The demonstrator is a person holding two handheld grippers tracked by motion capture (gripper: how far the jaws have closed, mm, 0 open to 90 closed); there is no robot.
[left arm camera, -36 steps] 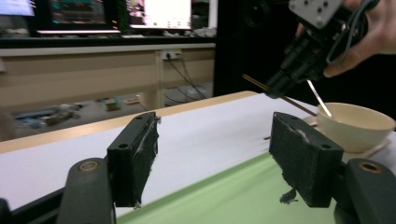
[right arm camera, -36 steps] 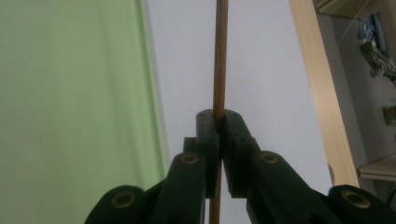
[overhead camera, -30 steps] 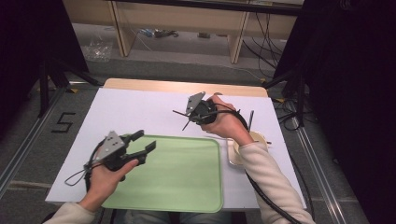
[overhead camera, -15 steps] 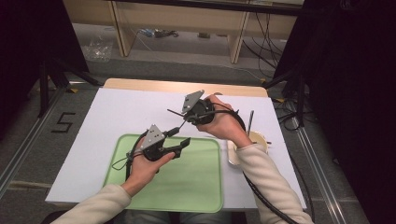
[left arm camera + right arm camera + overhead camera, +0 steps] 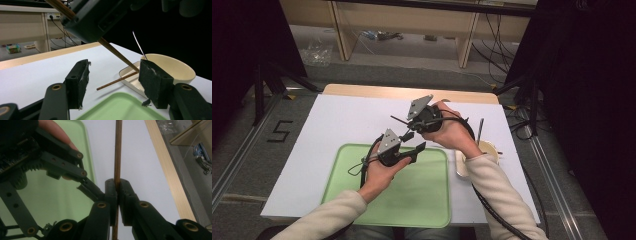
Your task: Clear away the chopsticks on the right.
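chopstick (image 5: 118, 150): a brown wooden stick, clamped in the right gripper above the white table just beyond the green tray's far edge.
high view: right gripper (image 5: 412, 121) hangs over the table (image 5: 342, 120) past the green tray (image 5: 427, 200); left gripper (image 5: 414, 150) sits over the tray's far edge, just below and beside it; a cream bowl (image 5: 489, 149) stands right of the tray.
left gripper view: its jaws stand wide apart, holding nothing; the held stick slants down between them, and a second chopstick (image 5: 117, 80) lies on the table by a small white dish (image 5: 130, 77) next to the bowl.
right gripper view: jaws pressed tight on the stick; the tray lies to the left of it, with the left gripper close alongside.
step in hand, likely: handing the stick over.
doing it well: centre the open pads around the shaft, close squarely, and loosen the right grip only once the left holds firm, or the stick may drop.
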